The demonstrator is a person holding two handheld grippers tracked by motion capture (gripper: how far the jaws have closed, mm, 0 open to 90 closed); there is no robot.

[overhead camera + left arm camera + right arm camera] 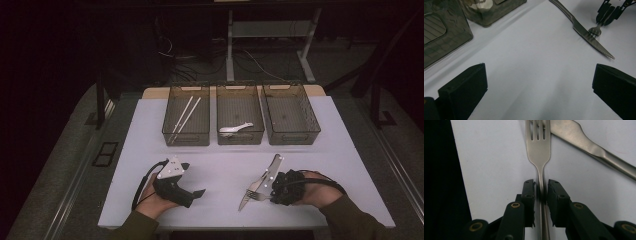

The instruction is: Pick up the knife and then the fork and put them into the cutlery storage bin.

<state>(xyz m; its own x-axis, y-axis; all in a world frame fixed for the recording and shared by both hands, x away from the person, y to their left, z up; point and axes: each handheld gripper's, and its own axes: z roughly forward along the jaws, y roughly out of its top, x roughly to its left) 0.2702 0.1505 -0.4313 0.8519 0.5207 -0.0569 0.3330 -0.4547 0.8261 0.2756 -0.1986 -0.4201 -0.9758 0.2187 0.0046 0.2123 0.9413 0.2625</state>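
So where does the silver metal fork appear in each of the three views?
High view: the silver metal fork lies low, right of centre, at the right gripper.
Left gripper view: upper right, its tines on the knife.
Right gripper view: centre, its handle between the jaws.
Shared landmark: the knife.

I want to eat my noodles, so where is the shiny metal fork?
In the high view the shiny metal fork lies at the table's near right, tines over the steel knife, handle between the right gripper jaws.

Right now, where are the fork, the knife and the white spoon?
fork [539,147], right gripper view, on its neck below the tines.
knife [586,35], left gripper view, on its blade.
white spoon [235,128], high view, on its handle.
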